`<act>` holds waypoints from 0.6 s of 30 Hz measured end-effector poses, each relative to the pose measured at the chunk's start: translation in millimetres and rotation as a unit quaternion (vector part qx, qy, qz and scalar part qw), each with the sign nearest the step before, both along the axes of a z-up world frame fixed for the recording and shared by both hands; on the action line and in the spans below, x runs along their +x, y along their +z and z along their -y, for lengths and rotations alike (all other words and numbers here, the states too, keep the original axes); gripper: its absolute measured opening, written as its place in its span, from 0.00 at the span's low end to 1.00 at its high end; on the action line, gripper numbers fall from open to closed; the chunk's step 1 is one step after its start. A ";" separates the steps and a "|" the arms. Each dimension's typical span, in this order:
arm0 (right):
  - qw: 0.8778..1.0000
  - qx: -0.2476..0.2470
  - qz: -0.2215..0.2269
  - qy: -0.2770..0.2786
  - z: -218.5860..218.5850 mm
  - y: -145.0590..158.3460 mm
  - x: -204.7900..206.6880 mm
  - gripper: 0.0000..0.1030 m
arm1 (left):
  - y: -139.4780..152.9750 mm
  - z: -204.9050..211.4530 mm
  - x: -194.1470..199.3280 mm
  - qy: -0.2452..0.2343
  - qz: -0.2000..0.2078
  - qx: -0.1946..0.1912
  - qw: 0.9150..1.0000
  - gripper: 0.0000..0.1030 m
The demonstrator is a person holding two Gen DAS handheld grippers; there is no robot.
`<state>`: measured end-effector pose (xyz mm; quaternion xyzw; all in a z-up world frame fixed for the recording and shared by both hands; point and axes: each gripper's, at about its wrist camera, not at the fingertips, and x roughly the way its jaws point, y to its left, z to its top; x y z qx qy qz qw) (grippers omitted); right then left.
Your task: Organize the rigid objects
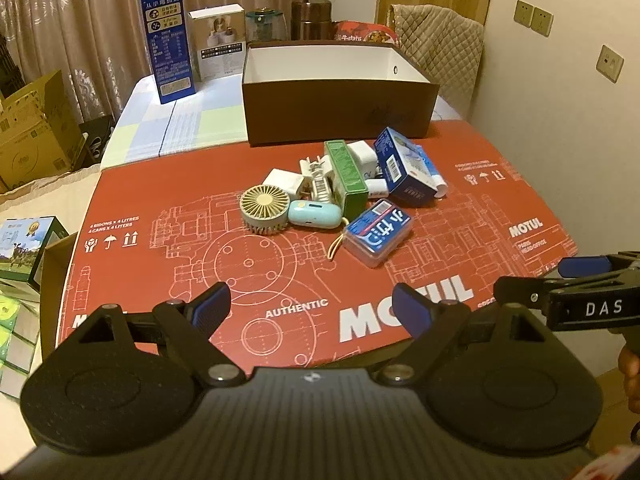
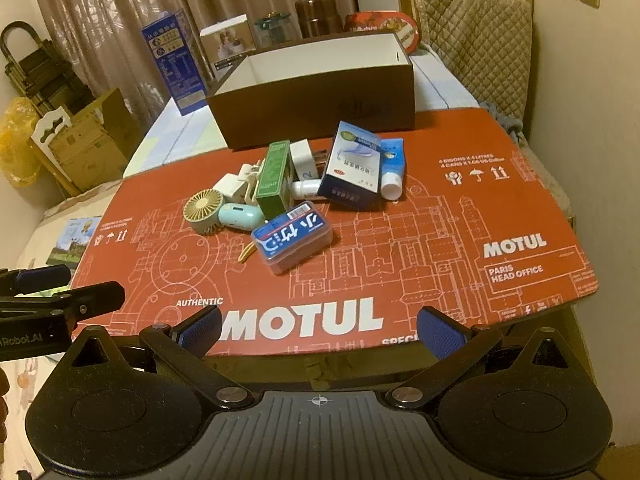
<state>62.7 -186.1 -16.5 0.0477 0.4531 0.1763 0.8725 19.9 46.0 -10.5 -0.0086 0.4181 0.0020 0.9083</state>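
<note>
A pile of small rigid objects lies mid-table on the red Motul cardboard (image 1: 460, 216): a clear case with a blue label (image 1: 378, 232) (image 2: 292, 236), a yellow mini fan (image 1: 264, 208) (image 2: 202, 210), a light-blue case (image 1: 314, 213) (image 2: 240, 216), a green box (image 1: 346, 176) (image 2: 274, 178), a blue-white box (image 1: 404, 170) (image 2: 352, 164), a tube (image 2: 392, 168) and white chargers (image 1: 280, 180). Behind stands an open brown box (image 1: 340, 108) (image 2: 316, 108), white inside. My left gripper (image 1: 311, 306) and right gripper (image 2: 319, 328) are open, empty, over the near edge.
A tall blue carton (image 1: 170, 42), a white box (image 1: 220, 40), jars and a red tin (image 2: 380, 24) stand behind the brown box. A padded chair (image 1: 440, 44) is at the back right. Cardboard boxes (image 1: 32, 132) sit on the floor at left. The wall is close on the right.
</note>
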 end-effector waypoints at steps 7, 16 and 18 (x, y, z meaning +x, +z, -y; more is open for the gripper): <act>1.000 0.006 -0.004 -0.012 -7.2 -1.4 -4.2 0.98 | -3.8 -11.7 -1.4 -0.006 -0.006 0.001 1.000 0.83; 0.999 0.007 -0.004 -0.031 -4.3 -5.4 -9.2 0.98 | -14.6 -9.0 4.9 -0.040 -0.014 -0.012 0.999 0.83; 0.999 0.004 -0.005 -0.033 -1.7 -6.4 -9.0 0.98 | -17.7 -6.3 10.1 -0.046 -0.013 -0.011 0.999 0.83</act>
